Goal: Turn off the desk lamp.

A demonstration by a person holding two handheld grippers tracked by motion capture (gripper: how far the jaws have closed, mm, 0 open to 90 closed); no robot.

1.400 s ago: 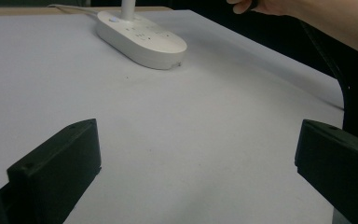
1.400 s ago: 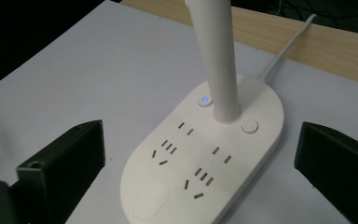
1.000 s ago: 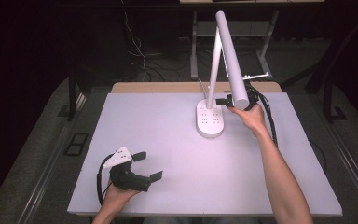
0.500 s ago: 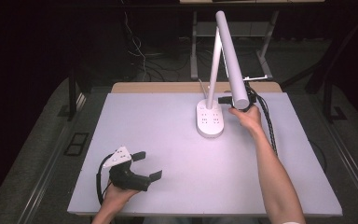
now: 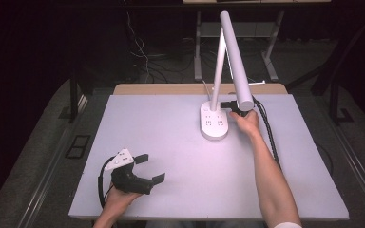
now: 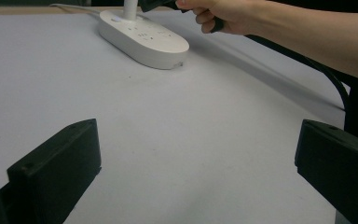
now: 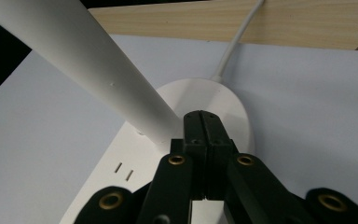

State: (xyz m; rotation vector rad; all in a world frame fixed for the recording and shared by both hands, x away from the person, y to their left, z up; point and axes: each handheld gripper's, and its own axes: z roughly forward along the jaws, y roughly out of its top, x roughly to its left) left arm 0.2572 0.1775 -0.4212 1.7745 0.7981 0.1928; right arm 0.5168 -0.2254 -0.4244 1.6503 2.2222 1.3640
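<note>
My right gripper: jaws just closed together, nothing between, over the lamp base.
My left gripper: jaws wide apart, resting on the tabletop.

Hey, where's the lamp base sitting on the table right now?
In the high view the white lamp base sits right of centre toward the table's far edge, just left of the shut right gripper.

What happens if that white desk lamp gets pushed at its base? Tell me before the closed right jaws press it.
The desk lamp likely slides rather than tips: its flat oval base sits broad on the smooth table. A push high on the stem looks riskier, since the long head leans well out past the base. The cord at the back may tug it.
</note>
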